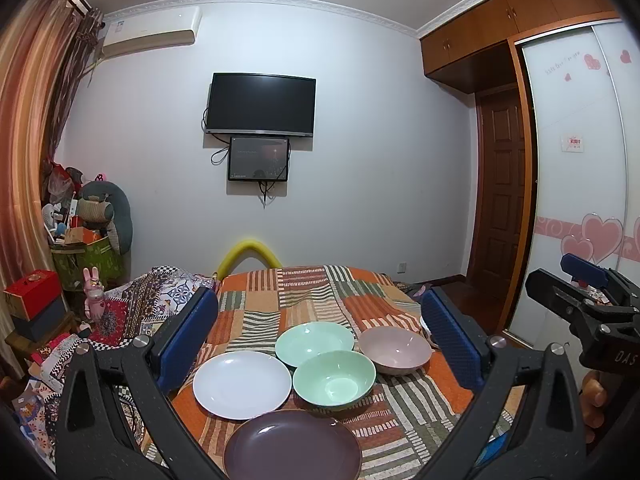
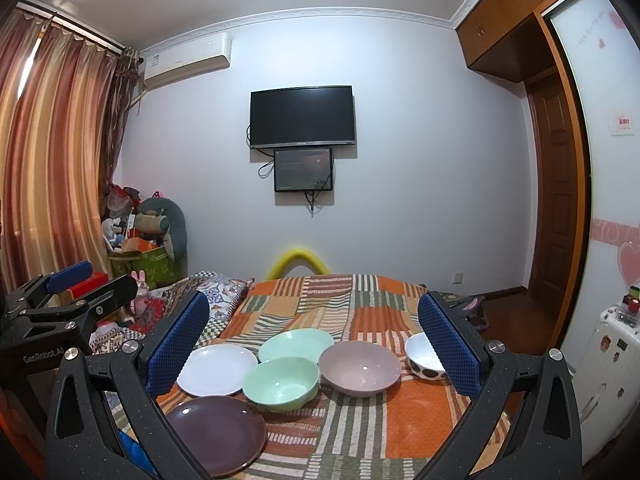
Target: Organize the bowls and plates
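Note:
On the patchwork bedspread (image 1: 312, 296) lie a white plate (image 1: 242, 384), a dark purple plate (image 1: 292, 446), a green plate (image 1: 314, 342), a green bowl (image 1: 334, 378) and a pink bowl (image 1: 395, 349). The right wrist view shows the same: white plate (image 2: 218, 369), purple plate (image 2: 216, 434), green plate (image 2: 296, 345), green bowl (image 2: 281, 384), pink bowl (image 2: 360, 366), plus a white bowl with dark dots (image 2: 424, 358) at the right. My left gripper (image 1: 320, 332) is open and empty above the dishes. My right gripper (image 2: 314, 336) is open and empty too, held beside the left one.
A quilt and clutter lie left of the bed (image 1: 132, 304). A wardrobe with sliding doors (image 1: 580, 184) and a wooden door (image 1: 504, 208) stand at the right. A white suitcase (image 2: 608, 360) is near the right side. A TV (image 1: 260, 104) hangs on the far wall.

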A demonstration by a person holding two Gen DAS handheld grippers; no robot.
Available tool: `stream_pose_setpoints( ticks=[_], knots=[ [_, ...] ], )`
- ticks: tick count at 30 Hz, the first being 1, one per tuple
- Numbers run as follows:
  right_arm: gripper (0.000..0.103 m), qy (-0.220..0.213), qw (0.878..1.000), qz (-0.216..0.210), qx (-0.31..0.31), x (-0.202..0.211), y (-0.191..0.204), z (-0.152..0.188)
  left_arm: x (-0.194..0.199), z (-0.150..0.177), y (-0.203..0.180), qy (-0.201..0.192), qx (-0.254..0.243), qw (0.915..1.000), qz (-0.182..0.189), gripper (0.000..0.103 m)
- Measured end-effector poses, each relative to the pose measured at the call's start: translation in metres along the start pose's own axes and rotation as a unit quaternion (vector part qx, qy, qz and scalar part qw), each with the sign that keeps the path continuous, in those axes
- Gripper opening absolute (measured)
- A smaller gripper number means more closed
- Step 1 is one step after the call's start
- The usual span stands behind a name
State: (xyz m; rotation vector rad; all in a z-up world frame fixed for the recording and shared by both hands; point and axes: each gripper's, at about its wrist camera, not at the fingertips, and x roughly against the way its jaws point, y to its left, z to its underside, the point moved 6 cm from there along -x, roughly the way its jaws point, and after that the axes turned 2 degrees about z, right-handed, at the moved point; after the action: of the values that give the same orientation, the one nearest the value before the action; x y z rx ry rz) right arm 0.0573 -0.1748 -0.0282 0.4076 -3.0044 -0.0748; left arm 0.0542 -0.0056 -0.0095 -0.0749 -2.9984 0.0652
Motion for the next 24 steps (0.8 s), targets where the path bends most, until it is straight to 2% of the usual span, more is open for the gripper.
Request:
stream_pose_setpoints(
  ticks=[7, 12, 16, 19, 21, 24],
  knots=[
    [0.103, 0.002, 1.000, -0.005, 0.002, -0.002, 0.001, 0.002, 0.000, 0.001, 0.001, -0.001, 0.001, 1.0000, -0.001, 0.103],
    [0.103, 0.020, 0.999, -0.027, 0.000, -0.012, 0.005, 0.012, -0.007, 0.009, 0.006, 0.012, 0.001, 0.9999, -0.004, 0.103],
    [0.103, 0.047, 0.998, -0.040, -0.010, -0.024, 0.007, 0.027, -0.018, 0.023, 0.018, 0.039, 0.000, 0.9992, -0.009, 0.103],
    [0.103, 0.069, 0.996, -0.058, -0.012, -0.035, 0.010, 0.039, -0.025, 0.037, 0.028, 0.057, 0.003, 0.9984, 0.003, 0.103],
    [0.103, 0.080, 0.994, -0.074, -0.008, -0.042, 0.012, 0.048, -0.032, 0.048, 0.038, 0.073, 0.006, 0.9973, -0.004, 0.103],
    [0.103, 0.103, 0.992, -0.076, -0.006, -0.056, 0.013, 0.064, -0.044, 0.069, 0.053, 0.104, 0.010, 0.9944, -0.015, 0.103]
  ],
)
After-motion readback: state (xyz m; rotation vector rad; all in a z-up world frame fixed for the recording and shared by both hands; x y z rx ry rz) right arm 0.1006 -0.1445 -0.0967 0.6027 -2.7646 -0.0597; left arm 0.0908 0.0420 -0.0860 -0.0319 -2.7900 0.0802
